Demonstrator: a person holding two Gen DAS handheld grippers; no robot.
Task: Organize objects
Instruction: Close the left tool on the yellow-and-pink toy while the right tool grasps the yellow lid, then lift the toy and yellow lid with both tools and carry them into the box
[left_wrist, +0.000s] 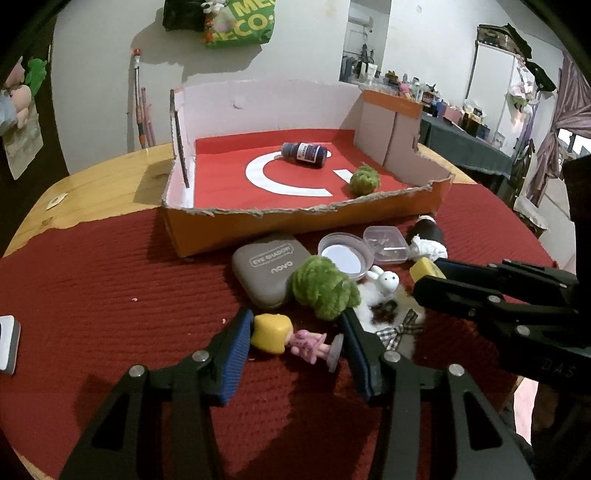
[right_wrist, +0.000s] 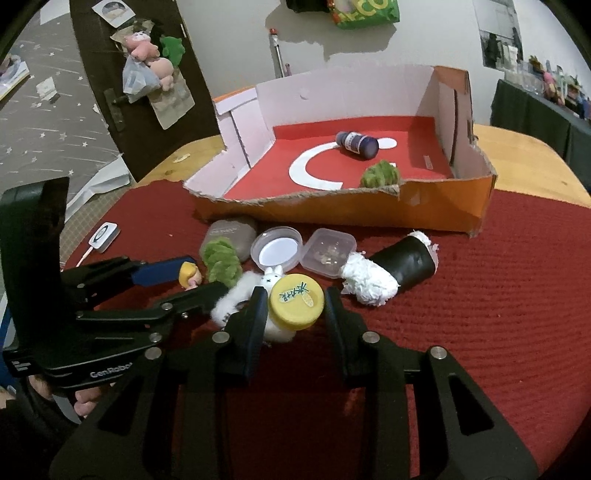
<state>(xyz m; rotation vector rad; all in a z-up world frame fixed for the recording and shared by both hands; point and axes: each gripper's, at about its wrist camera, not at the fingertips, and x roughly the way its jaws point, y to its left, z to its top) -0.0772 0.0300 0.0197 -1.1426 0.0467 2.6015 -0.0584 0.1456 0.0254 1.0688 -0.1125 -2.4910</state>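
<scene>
My left gripper (left_wrist: 293, 341) is open, its fingers either side of a small doll (left_wrist: 284, 338) with yellow hair and a pink body lying on the red mat. My right gripper (right_wrist: 295, 304) is open around a yellow-lidded jar (right_wrist: 296, 302); it also shows from the side in the left wrist view (left_wrist: 430, 273). An orange cardboard box (right_wrist: 332, 210) behind the pile holds a dark blue bottle (right_wrist: 357, 143) and a green pompom (right_wrist: 380, 172). Another green pompom (left_wrist: 325, 288) lies just beyond the doll.
In front of the box lie a grey eye-shadow case (left_wrist: 269, 271), a round clear lid (right_wrist: 275, 253), a small clear box (right_wrist: 328, 251), a white bunny toy (left_wrist: 386, 280), and a black roll with white stuffing (right_wrist: 391, 271). A small white card (right_wrist: 103, 236) lies at the mat's left edge.
</scene>
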